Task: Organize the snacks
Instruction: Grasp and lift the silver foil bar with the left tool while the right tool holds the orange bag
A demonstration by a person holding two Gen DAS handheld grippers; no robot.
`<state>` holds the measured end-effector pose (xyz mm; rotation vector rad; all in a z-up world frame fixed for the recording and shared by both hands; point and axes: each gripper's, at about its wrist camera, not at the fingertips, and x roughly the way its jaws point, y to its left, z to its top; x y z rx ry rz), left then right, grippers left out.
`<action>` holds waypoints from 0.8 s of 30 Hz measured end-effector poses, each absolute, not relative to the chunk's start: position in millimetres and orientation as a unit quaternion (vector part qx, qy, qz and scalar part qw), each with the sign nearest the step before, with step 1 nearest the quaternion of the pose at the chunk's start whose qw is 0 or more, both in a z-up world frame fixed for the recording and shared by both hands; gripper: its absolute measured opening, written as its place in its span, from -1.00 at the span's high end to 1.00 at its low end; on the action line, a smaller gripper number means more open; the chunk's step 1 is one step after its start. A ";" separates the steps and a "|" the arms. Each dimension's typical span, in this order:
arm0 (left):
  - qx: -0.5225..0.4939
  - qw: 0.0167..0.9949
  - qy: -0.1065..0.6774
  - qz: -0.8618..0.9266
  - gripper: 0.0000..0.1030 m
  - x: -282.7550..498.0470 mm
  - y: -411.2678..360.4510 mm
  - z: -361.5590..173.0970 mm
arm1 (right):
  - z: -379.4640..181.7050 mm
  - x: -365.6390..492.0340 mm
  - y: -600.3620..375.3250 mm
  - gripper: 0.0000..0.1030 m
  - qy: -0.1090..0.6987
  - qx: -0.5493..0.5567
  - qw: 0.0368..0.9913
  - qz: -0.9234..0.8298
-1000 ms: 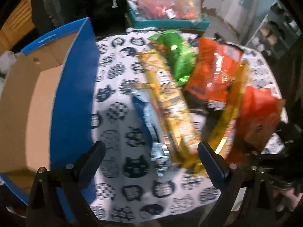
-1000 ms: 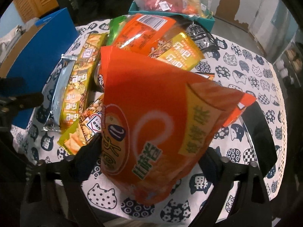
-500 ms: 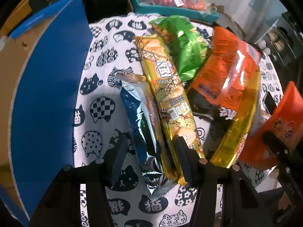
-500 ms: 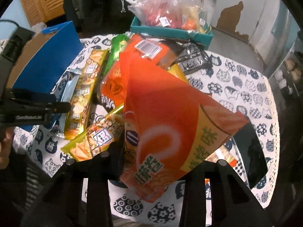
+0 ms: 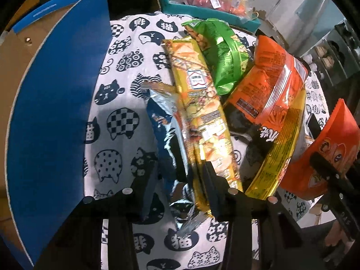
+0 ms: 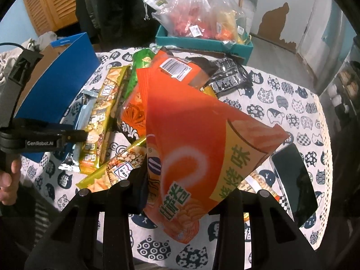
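Snacks were piled on the cat-print tablecloth point(image 5: 126, 94), right next to the blue cardboard box point(image 5: 56, 112). Left gripper point(image 5: 180, 184) had just been closing, with the silver-blue packet point(image 5: 164, 135) and the long yellow cracker pack point(image 5: 198, 103) between its jaws, beside the box. Right gripper point(image 6: 177, 193) was clamped tight on the big orange chip bag point(image 6: 202, 139), lifted clear of the pile. A phone point(image 6: 294, 180) lay on the far side from the box.

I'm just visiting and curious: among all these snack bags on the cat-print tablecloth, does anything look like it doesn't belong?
Yes: a black smartphone lies screen-up on the cat-print tablecloth, at the right edge of the snack pile, the only thing there that is not food. The packets, like the long yellow biscuit packet, lie crisscrossed and overlapping, but none looks torn or spilled.
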<state>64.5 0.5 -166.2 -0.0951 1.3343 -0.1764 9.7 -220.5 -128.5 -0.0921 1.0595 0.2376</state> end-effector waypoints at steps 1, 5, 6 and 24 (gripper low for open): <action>-0.037 0.782 0.618 -0.076 0.20 63.7 0.9 -165.9 | -128.8 9.4 -219.8 0.30 0.504 -0.044 0.855 0.114; -0.050 0.778 0.622 -0.078 0.19 65.5 5.6 -167.6 | -129.0 8.4 -216.1 0.30 0.505 -0.047 0.854 0.119; -0.049 0.778 0.622 -0.080 0.19 67.3 4.0 -169.3 | -129.0 8.7 -215.2 0.30 0.505 -0.047 0.853 0.119; 0.023 0.795 0.601 -0.079 0.47 81.1 -19.1 -172.2 | -115.7 9.1 -212.2 0.31 0.487 -0.055 0.863 0.120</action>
